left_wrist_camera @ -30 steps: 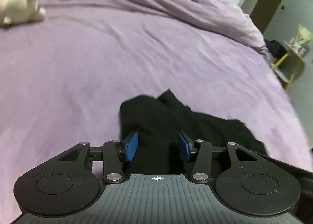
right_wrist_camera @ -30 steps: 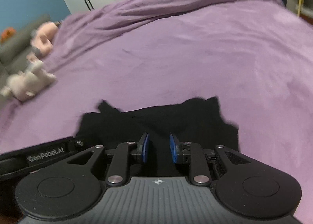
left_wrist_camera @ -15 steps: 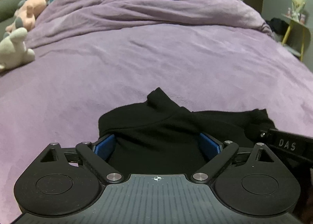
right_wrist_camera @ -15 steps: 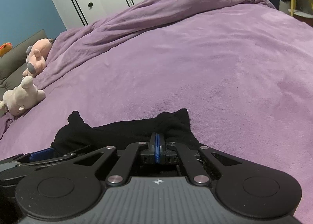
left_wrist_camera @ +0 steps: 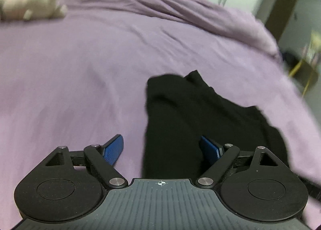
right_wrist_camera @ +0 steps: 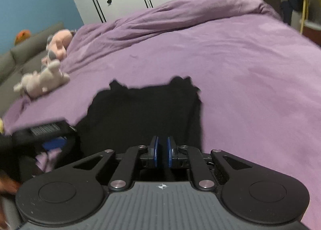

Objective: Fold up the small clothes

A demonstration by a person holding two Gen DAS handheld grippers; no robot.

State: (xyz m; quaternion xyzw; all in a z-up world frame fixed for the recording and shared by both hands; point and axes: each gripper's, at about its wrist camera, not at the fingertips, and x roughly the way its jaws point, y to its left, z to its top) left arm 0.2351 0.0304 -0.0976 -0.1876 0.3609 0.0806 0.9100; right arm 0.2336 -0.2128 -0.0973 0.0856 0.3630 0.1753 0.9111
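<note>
Left claw (left_wrist_camera: 161, 149) spread, closing astride garment (left_wrist_camera: 192, 113) edge; right claw (right_wrist_camera: 162, 154) parting slightly, seemingly pinching hem ahead: better keeping both grips level, pulling cloth taut on bed (right_wrist_camera: 250, 73).

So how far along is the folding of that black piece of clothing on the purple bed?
Early, by the look of it. The black garment lies spread on the purple bedcover, with no neat fold visible. In hand: the right tongs are nearly shut and opening slightly at its near edge; whether they pinch cloth is unclear. The left tongs are wide, narrowing, gripping nothing. Left: the folding itself.
</note>
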